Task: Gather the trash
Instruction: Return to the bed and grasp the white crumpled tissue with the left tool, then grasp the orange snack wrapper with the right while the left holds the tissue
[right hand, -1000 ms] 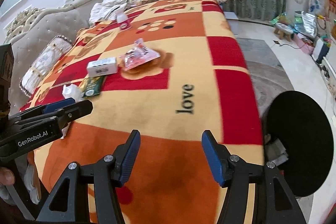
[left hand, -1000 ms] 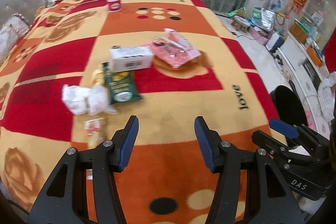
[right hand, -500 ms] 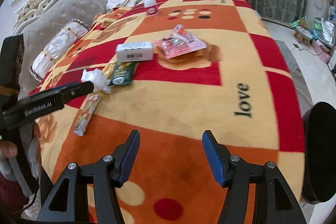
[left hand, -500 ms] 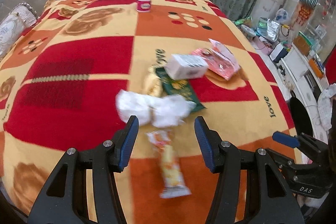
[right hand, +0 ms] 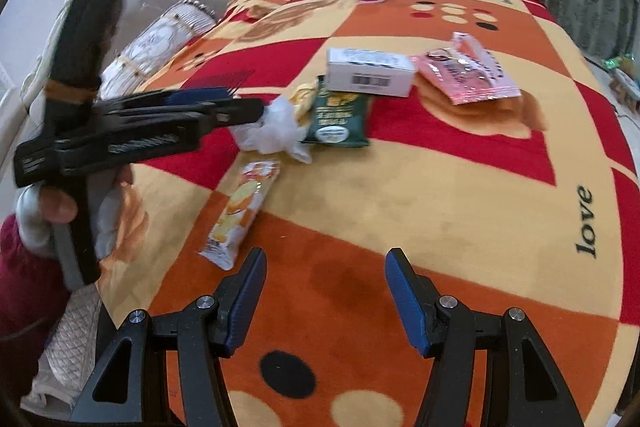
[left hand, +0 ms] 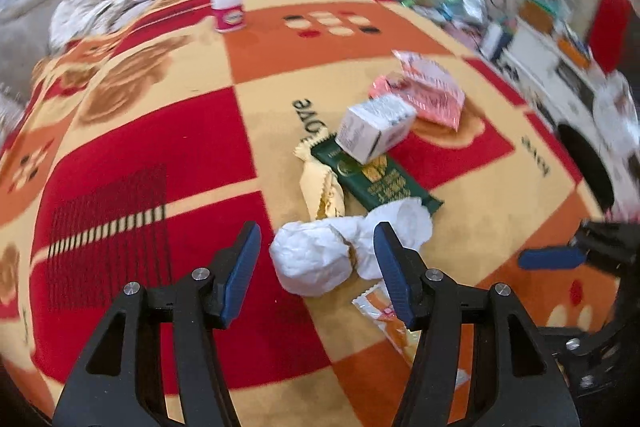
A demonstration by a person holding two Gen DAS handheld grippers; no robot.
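Observation:
Trash lies in a cluster on the patterned blanket (left hand: 140,147): a crumpled white tissue (left hand: 316,259), an orange snack wrapper (left hand: 392,319), a green packet (left hand: 380,183), a yellow wrapper (left hand: 322,187), a white box (left hand: 374,129) and a pink packet (left hand: 428,95). My left gripper (left hand: 316,251) hovers over the tissue with its jaws opening; the tissue shows between the fingers, untouched. From the right wrist view its tip (right hand: 240,107) sits beside the tissue (right hand: 276,131). My right gripper (right hand: 325,267) is open over bare orange blanket, just right of the snack wrapper (right hand: 244,207).
A small white bottle with a pink label (left hand: 228,7) stands far back on the bed. Pillows and a padded headboard (right hand: 160,39) line the left side. A dark round object (left hand: 588,163) sits off the bed's right edge, with floor clutter beyond.
Both grippers have moved left across the bed toward the trash cluster. The tissue now lies between the left fingers, and the snack wrapper has come close to the right gripper.

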